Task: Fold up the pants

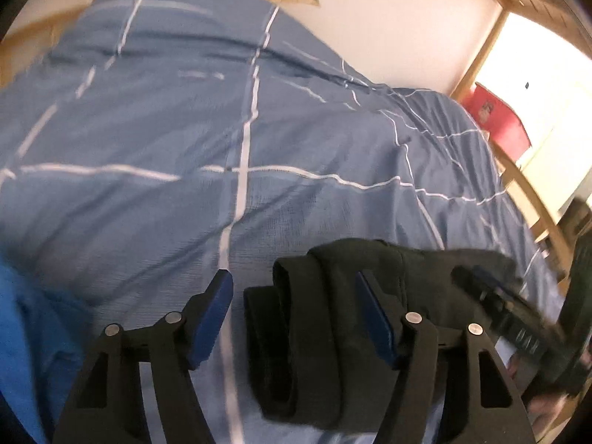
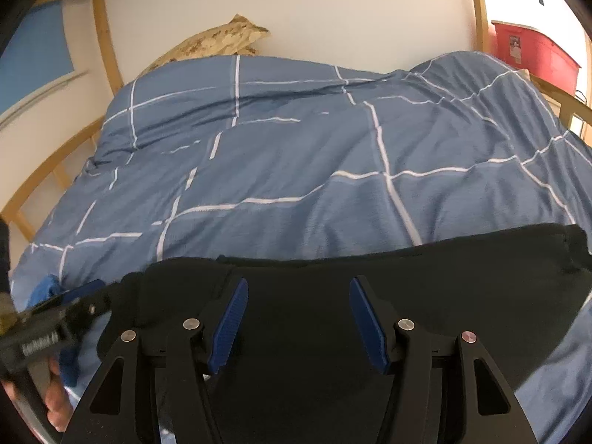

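Dark folded pants point(image 1: 314, 333) lie at the near edge of the blue checked duvet point(image 1: 185, 129). In the left wrist view their layered folded end sits between my open fingers. My left gripper point(image 1: 294, 281) is open, just above the pants' left end. In the right wrist view the pants point(image 2: 407, 277) spread as a flat dark band across the near duvet point(image 2: 296, 148). My right gripper point(image 2: 298, 285) is open above their middle, holding nothing. The left gripper also shows in the right wrist view point(image 2: 74, 307) at the pants' left end, and the right gripper shows blurred in the left wrist view point(image 1: 492, 288).
A bright blue garment point(image 1: 26, 333) lies at the near left of the bed, also in the right wrist view point(image 2: 48, 285). A patterned pillow point(image 2: 218, 39) leans on the white wall. A wooden bed frame point(image 2: 107, 48) surrounds the bed. A red box point(image 2: 532, 51) stands at the far right.
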`<state>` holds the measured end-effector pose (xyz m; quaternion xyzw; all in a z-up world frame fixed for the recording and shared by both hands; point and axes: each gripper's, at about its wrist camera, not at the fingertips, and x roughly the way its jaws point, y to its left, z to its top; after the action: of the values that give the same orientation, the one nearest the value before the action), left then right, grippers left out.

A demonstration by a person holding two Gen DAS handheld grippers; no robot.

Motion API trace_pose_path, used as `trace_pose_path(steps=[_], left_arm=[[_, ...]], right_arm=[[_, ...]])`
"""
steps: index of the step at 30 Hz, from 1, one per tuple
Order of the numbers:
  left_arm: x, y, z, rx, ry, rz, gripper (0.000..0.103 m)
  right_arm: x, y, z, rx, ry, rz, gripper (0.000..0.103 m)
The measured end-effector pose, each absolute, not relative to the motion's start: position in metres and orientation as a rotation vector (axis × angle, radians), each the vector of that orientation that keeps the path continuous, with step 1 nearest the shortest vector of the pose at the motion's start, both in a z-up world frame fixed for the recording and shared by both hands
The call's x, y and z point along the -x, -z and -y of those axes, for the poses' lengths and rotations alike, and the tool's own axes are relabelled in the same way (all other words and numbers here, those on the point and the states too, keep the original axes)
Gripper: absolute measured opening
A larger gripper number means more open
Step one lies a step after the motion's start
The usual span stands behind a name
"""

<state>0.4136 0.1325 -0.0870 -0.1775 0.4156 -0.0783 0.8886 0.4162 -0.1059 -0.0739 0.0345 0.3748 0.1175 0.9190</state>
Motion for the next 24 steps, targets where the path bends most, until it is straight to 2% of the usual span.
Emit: trace_pose_path(steps=[6,7,10,13,18,24], left_arm=[[-0.438,0.108,-0.130,0.462,0.215,-0.942,0.052],[-0.439,0.110,-0.130,0.471,0.230,-0.954,0.043],[-0.439,0.110,-0.127,0.459,0.232,-0.962,0.028],[-0.427,0.098,-0.124,0.436,0.238,-0.920,0.019],[-0.413,0.089,-0.117,0.307,0.156,-0.892,0.018],[-0.420,0.107,-0.132,0.371,0.129,-0.939,0.020]], right_arm=[[-0.424,0.084,0.100,-0.062,-0.248,-0.788,0.058],[-0.425,0.085,0.099,-0.059,-0.251,-0.790,0.058],[-0.425,0.087,0.098,-0.051,-0.253,-0.793,0.058],[-0.424,0.087,0.096,-0.052,-0.260,-0.798,0.058],[-0.425,0.087,0.089,-0.040,-0.285,-0.794,0.058],[-0.439,0.101,0.079,-0.016,-0.281,-0.860,0.057]])
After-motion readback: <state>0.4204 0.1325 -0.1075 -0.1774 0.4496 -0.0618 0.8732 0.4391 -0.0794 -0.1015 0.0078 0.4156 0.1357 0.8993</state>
